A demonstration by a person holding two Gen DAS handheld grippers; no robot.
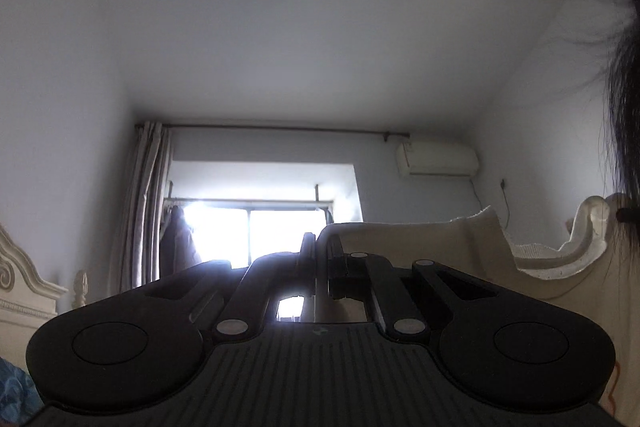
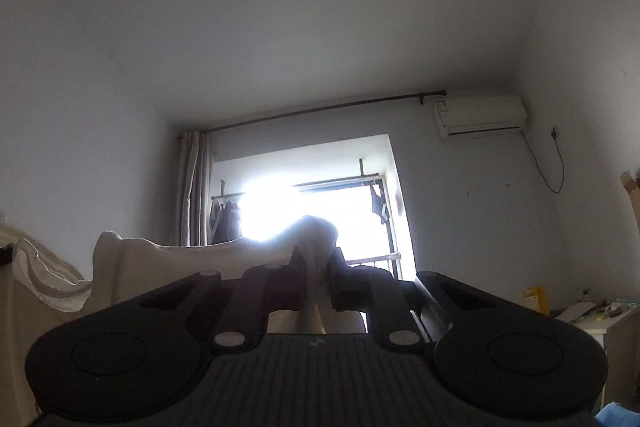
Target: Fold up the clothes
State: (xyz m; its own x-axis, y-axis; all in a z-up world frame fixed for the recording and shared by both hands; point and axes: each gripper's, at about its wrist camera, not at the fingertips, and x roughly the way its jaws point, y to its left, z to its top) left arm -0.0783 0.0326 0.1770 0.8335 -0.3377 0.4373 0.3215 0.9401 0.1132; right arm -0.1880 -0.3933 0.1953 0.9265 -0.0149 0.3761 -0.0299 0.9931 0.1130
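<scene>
The cream garment [image 1: 440, 247] runs out of the left wrist view at the right edge, and its lower part hides behind the left gripper [image 1: 320, 259]. The window [image 2: 320, 211] is overexposed, so the clothes hanging there stay unclear.

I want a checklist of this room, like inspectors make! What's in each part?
Surface: nothing seen; both cameras point up at the walls and ceiling.
Job's things: cream garment held up, stretched between both tools.
Clutter: yellow box and small bits on a white side table.
Grippers: left tool shut on the garment's edge; right tool shut on a bunched bit of it.
Cables: a power cord hangs from the air conditioner to a wall socket.
Surroundings: bright window, curtain, clothes hanging outside, carved headboard, a person's dark hair.
</scene>
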